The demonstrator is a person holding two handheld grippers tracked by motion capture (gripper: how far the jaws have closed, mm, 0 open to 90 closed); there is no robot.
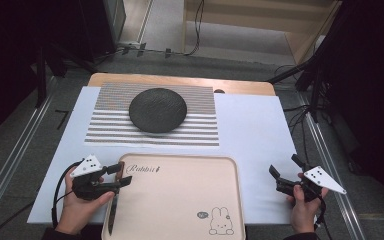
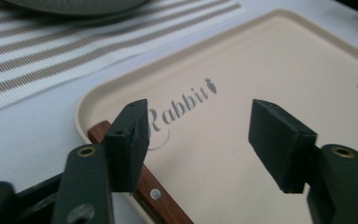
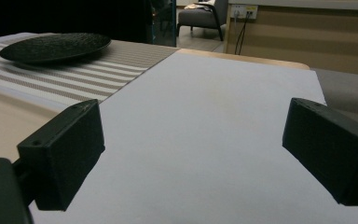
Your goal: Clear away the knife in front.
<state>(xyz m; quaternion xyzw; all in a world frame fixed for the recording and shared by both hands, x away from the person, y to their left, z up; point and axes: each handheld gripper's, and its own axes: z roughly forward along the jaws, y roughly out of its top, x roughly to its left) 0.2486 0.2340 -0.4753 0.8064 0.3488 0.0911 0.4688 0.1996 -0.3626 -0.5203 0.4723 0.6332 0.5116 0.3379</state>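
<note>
Near the front edge, a beige tray (image 1: pixel 180 200) carries a wooden-handled knife (image 2: pixel 161 200) along its left rim. Left gripper (image 1: pixel 122 175) hovers over the handle, jaws apart; right gripper (image 1: pixel 284 172) rests spread, empty, right of tray.

table (image 1: pixel 180 79): wood | white sheet (image 1: pixel 252 135) covers it | striped mat (image 1: pixel 200 112) beyond both grippers | beige tray (image 1: pixel 180 195) between them

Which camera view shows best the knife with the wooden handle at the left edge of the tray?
The left gripper view: the knife shows its brown handle and a rivet up close, lying on the left rim of the tray. The high view gives it small and dark beside the left gripper.
</note>
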